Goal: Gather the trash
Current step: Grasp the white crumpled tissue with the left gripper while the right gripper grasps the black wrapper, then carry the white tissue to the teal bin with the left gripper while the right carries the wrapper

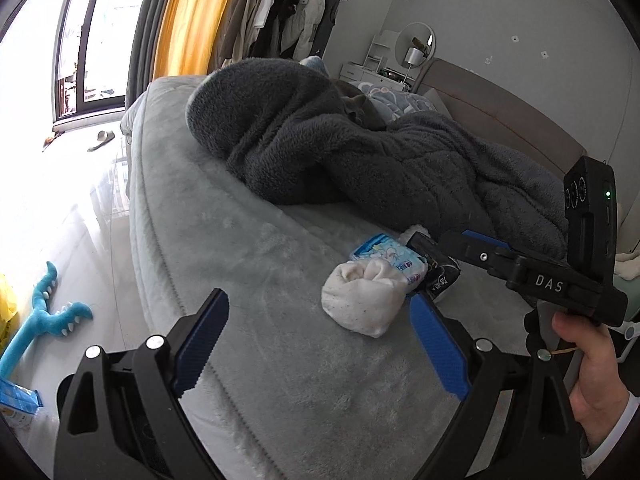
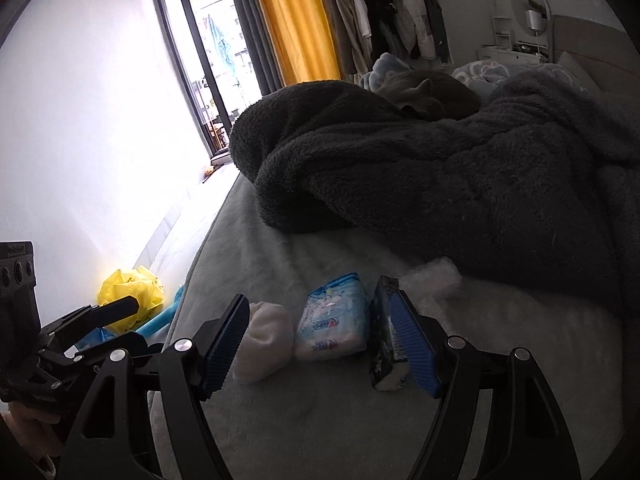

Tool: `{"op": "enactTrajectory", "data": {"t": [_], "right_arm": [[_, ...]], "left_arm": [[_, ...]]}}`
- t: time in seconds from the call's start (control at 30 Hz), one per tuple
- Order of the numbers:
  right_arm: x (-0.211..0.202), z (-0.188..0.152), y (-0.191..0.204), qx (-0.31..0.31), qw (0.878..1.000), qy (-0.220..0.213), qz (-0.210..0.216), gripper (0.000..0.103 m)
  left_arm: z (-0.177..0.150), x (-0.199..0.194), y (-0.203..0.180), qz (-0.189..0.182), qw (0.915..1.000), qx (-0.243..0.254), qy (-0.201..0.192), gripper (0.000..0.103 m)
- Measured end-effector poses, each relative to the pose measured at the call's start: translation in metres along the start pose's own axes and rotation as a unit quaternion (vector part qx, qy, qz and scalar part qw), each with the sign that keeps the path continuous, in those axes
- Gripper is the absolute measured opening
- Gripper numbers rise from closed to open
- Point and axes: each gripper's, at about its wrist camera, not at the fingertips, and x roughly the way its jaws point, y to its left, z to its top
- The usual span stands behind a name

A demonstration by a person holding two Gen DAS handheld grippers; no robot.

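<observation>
On the grey bed cover (image 1: 260, 272) a small row of items lies side by side: a balled white sock (image 1: 360, 300) (image 2: 268, 340), a blue-and-white tissue pack (image 1: 384, 252) (image 2: 336, 320), and a dark box (image 1: 436, 268) (image 2: 386, 344) on its edge. Behind them is a white crumpled wad (image 2: 432, 280). My left gripper (image 1: 319, 296) is open, just short of the sock, with nothing between its fingers. My right gripper (image 2: 318, 304) is open too and straddles the row. Its left pad is beside the sock and its right pad beside the dark box.
A dark fleece blanket (image 2: 440, 184) is heaped behind the items, with a grey cat (image 2: 428, 92) lying on it. The bed edge drops to the floor at left. Down there are a yellow bag (image 2: 128, 292), a blue plush toy (image 1: 48, 316) and a slipper (image 1: 102, 138). A hand (image 1: 592, 360) holds the right gripper.
</observation>
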Motion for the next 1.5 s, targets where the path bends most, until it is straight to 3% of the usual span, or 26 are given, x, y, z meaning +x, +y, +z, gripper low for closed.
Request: {"op": "enactTrajectory", "data": {"t": [0.13,0.57,0.97,1.2,1.5], "right_arm": [[-0.001,0.0,-0.013,0.011,1.0,0.0,-0.003,0.074],[-0.001,-0.014,-0.037,0.027,0.999,0.026,0.011,0.058],[0.008,-0.024,-0.04,0.034,0.998,0.048,0.023,0.032],[0.015,-0.02,-0.037,0.036,0.998,0.054,0.014,0.031],[0.021,-0.019,-0.043,0.041,0.997,0.062,-0.004,0.024]], "left_arm": [[-0.002,0.015,-0.005,-0.011,0.9999,-0.01,0.009,0.093],[-0.007,0.056,-0.02,-0.028,0.9974,-0.058,0.034,0.087],[-0.016,0.084,-0.027,-0.014,0.9948,-0.072,0.071,0.062],[-0.016,0.078,-0.026,-0.011,0.9959,-0.058,0.069,0.045],[-0.008,0.053,-0.027,-0.022,0.9985,-0.029,0.041,0.042]]}}
